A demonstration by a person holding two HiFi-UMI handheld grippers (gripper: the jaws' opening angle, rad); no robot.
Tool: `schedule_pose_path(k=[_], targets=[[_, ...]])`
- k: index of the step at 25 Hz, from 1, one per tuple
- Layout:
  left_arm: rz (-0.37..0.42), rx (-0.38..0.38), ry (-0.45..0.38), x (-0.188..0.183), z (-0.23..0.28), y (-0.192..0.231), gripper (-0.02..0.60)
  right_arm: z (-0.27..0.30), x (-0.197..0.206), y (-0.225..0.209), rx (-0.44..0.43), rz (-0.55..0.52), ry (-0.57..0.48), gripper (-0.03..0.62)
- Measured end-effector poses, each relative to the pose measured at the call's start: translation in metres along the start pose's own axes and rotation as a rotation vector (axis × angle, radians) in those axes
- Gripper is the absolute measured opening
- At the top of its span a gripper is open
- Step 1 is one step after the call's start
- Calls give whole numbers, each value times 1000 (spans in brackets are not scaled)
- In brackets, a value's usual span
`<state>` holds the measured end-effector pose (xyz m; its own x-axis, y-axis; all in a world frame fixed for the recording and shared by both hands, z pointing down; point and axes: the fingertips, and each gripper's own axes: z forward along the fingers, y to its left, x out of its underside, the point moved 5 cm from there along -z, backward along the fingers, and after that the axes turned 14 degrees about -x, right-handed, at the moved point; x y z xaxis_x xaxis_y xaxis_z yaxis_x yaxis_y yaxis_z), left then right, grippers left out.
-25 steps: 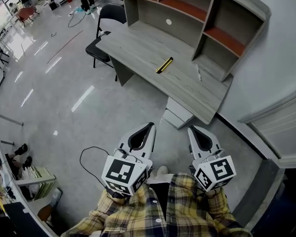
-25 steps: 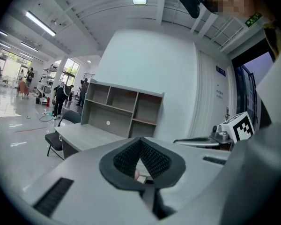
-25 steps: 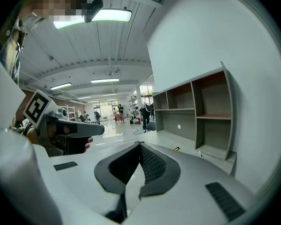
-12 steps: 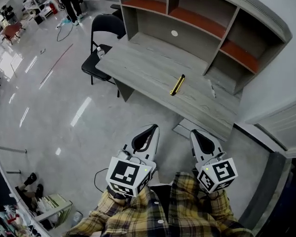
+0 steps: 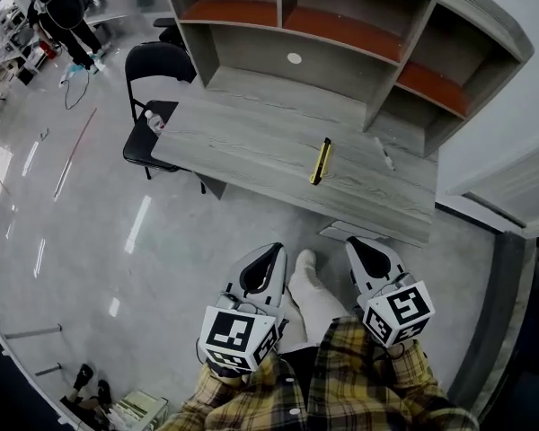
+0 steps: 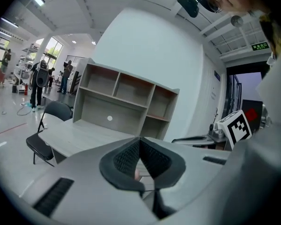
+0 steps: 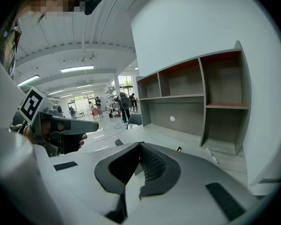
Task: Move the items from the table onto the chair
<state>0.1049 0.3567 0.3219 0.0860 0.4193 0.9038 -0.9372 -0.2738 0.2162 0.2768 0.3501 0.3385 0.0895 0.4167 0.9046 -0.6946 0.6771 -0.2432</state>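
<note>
Left gripper (image 5: 271, 251) and right gripper (image 5: 353, 243) are hovering, jaws together, empty. The yellow tool (image 5: 321, 161) is lying on the table (image 5: 251, 142) well ahead.

No words to read here. A small green sign (image 6: 260, 45) sits high above the doorway (image 6: 241, 86), its white marks too tiny to make out. The cubes (image 5: 234, 335) on the left gripper (image 5: 274, 249) and right gripper (image 5: 353, 241) show only black-and-white square patterns.
</note>
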Motion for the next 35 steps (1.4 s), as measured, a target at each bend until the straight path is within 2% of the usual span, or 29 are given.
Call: schedule_pose_path(k=[7,14,19,27,35], targets=[[24,29,4,-20,60,17,4,40,-26,-48,34,0,-15,17],[118,89,-14,-73,146,8,3,83,-79,-104,17,-38,-78,17],[165,108,-2,-91,195,0,3,98,-93,-132,12,-59,-75,17],[208,192,91,-88,259,-20,5,88,-103,-179,113,6,-105,17],[275,267,193,-71,298,-26,4,86,-96,-197,230,94,-109,17]])
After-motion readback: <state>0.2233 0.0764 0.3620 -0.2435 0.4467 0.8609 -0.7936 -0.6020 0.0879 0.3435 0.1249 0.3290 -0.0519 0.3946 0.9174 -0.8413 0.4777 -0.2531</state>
